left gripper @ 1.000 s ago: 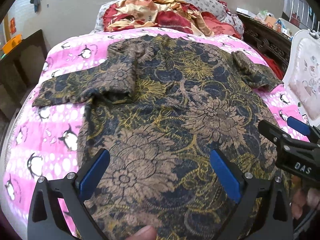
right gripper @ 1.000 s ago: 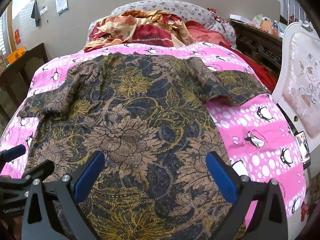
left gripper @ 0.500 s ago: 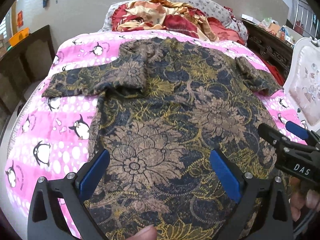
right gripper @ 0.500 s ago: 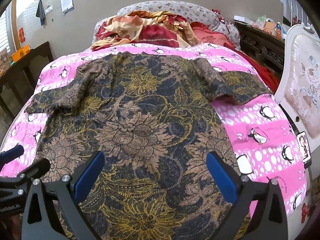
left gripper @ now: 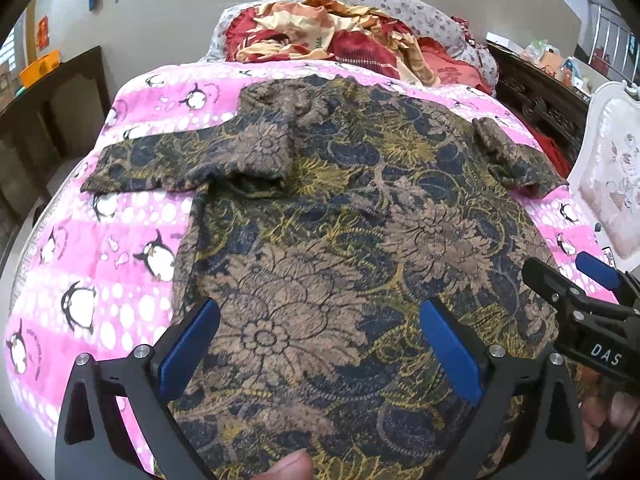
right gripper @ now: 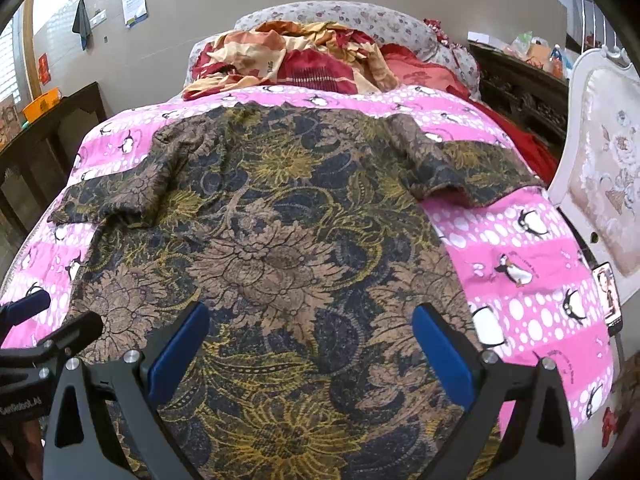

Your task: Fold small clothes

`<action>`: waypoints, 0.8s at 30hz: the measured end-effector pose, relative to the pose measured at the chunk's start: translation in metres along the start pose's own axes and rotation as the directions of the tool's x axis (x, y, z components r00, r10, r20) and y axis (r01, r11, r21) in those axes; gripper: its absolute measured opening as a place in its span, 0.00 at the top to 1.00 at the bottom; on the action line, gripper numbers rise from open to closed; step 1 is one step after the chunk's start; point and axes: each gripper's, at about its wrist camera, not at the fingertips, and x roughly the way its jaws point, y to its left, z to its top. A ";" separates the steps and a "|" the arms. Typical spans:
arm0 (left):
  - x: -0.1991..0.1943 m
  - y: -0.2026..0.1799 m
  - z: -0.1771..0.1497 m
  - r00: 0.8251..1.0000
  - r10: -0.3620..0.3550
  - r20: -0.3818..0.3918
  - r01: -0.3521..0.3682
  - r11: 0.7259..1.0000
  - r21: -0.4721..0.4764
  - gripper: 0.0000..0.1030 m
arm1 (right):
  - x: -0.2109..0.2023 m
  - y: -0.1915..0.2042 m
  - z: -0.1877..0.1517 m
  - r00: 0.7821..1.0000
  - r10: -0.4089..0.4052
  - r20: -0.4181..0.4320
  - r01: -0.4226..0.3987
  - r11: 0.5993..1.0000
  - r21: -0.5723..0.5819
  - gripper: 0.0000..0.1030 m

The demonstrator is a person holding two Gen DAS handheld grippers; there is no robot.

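Observation:
A dark floral shirt [left gripper: 340,232] in navy, brown and gold lies spread flat on the pink penguin bedspread [left gripper: 120,240], sleeves out to both sides. It also shows in the right wrist view [right gripper: 280,248]. My left gripper [left gripper: 320,344] is open and empty, hovering over the shirt's lower left part. My right gripper [right gripper: 308,344] is open and empty over the lower right part. Each gripper shows at the edge of the other's view, the right one [left gripper: 576,292] and the left one [right gripper: 48,328].
A heap of red and orange bedding [right gripper: 296,60] and a pillow lie at the head of the bed. A white padded chair [right gripper: 604,184] stands on the right, dark wooden furniture [right gripper: 52,132] on the left. A phone [right gripper: 610,296] lies at the bed's right edge.
Both grippers have drawn back and up a little from the shirt, so more of the bed shows. The shirt has not moved and both grippers stay open.

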 end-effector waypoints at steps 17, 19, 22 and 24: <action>0.032 -0.006 0.003 0.999 -0.036 -0.021 0.037 0.999 0.020 0.17 | 0.011 -0.013 -0.001 0.999 -0.014 0.037 0.012 0.999 0.041 0.00; 0.035 -0.007 0.008 0.999 -0.035 -0.012 0.035 0.999 0.031 0.17 | 0.009 -0.014 0.002 0.998 0.018 0.068 -0.022 0.999 0.049 0.00; 0.043 -0.004 0.021 1.000 -0.023 0.006 0.023 0.999 0.039 0.17 | 0.014 -0.014 0.009 0.995 0.086 0.053 -0.089 0.995 0.048 0.00; 0.049 0.000 0.028 1.000 -0.024 0.013 0.024 0.999 0.028 0.17 | 0.020 -0.016 0.011 0.991 0.121 0.049 -0.124 0.990 0.061 0.00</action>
